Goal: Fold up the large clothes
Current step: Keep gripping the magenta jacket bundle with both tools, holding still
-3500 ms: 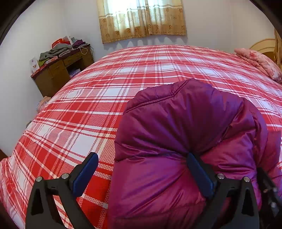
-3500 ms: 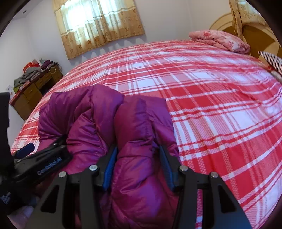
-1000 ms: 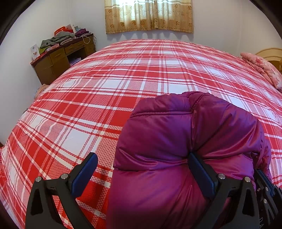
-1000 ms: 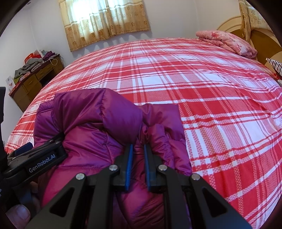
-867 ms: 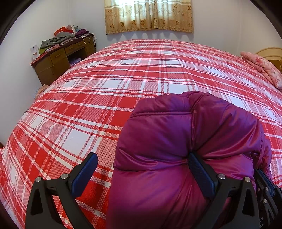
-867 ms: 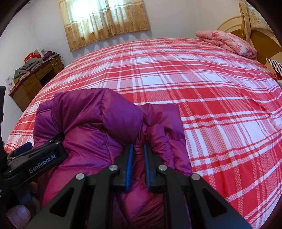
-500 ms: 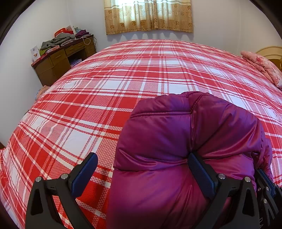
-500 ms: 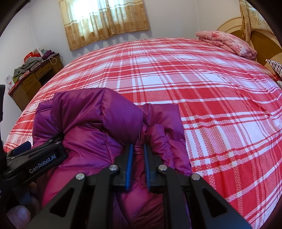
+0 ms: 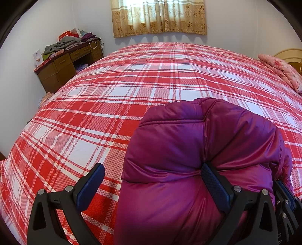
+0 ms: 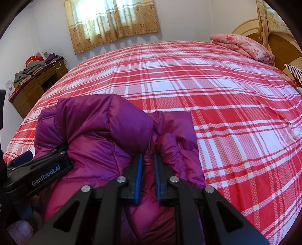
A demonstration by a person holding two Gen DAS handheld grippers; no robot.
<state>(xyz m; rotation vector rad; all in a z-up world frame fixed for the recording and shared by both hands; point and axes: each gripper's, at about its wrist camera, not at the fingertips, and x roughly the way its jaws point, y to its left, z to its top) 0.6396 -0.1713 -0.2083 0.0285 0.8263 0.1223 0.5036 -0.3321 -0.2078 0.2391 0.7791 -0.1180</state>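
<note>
The jacket (image 9: 198, 150) lies bunched on the near part of the bed (image 9: 151, 84), the bedspread running on behind it and to both sides. In the left wrist view the left gripper (image 9: 151, 181) straddles the jacket's left edge: one finger on the bedspread, the other in a fold. To its right, the right gripper (image 10: 146, 165) pinches a ridge of the jacket. A desk (image 9: 66, 64) stands beyond the bed's far left corner with clothes (image 9: 66, 43) piled on top. A curtain (image 9: 158, 17) hangs on the far wall. A quilt (image 10: 243, 46) lies at the far right, before the headboard (image 10: 279, 43).

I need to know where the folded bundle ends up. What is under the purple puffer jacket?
The purple puffer jacket lies on the red-and-white plaid bedspread, which shows on both sides and beyond it. The patch directly underneath is covered by the jacket.
</note>
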